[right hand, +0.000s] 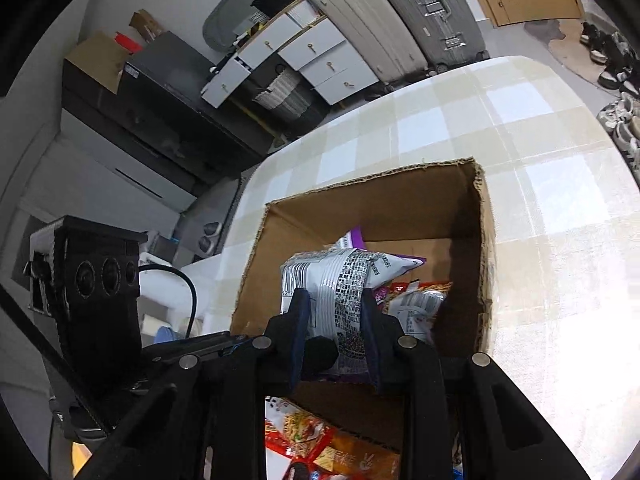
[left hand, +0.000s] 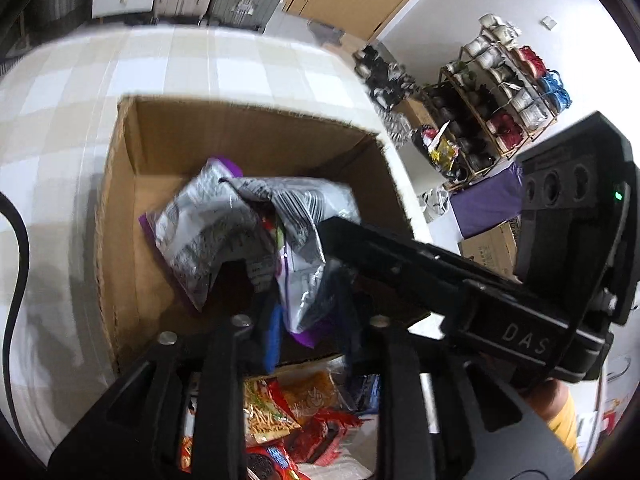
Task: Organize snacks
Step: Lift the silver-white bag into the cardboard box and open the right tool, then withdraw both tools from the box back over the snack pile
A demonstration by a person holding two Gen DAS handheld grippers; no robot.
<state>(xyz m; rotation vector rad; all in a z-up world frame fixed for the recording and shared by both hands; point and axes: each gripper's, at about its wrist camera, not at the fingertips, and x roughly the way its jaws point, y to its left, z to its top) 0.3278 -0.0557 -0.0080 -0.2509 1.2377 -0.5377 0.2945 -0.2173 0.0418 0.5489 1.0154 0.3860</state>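
An open cardboard box (left hand: 120,216) (right hand: 486,248) stands on the checked table. My left gripper (left hand: 308,320) is shut on a silver and purple snack bag (left hand: 304,292) over the box's near side. My right gripper (right hand: 336,344) is shut on another silver and purple bag (right hand: 340,280) held over the box; it shows in the left wrist view (left hand: 208,232), with the right gripper's arm (left hand: 440,280) reaching in from the right. A red and white packet (right hand: 416,300) lies inside the box.
Several red and orange snack packets (left hand: 288,412) (right hand: 320,444) lie on the table in front of the box. A black cable (left hand: 18,256) runs along the table's left. A shoe rack (left hand: 496,96), suitcases (right hand: 400,12) and drawers (right hand: 296,56) stand beyond the table.
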